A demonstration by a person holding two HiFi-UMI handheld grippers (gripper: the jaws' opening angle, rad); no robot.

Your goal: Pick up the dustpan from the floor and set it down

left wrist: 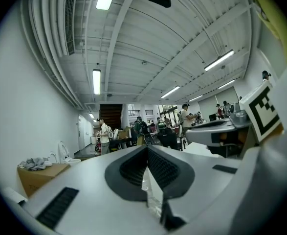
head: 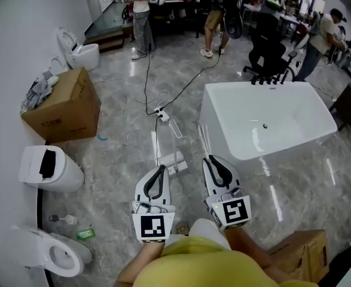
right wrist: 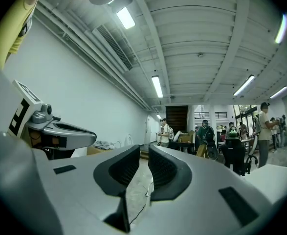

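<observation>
Head view shows both grippers held level above the grey marble floor, side by side and apart. Left gripper: jaws closed tip to tip, nothing between them, as the left gripper view confirms. Right gripper: jaws parted by a narrow gap, empty. The dustpan, a pale flat item, lies on the floor just ahead of the grippers and between them, near the left corner of the white bathtub. Neither gripper touches it.

Wore yellow shirt. White left gripper and right gripper had black-padded fingers, each bearing a black-and-white marker cube.
</observation>
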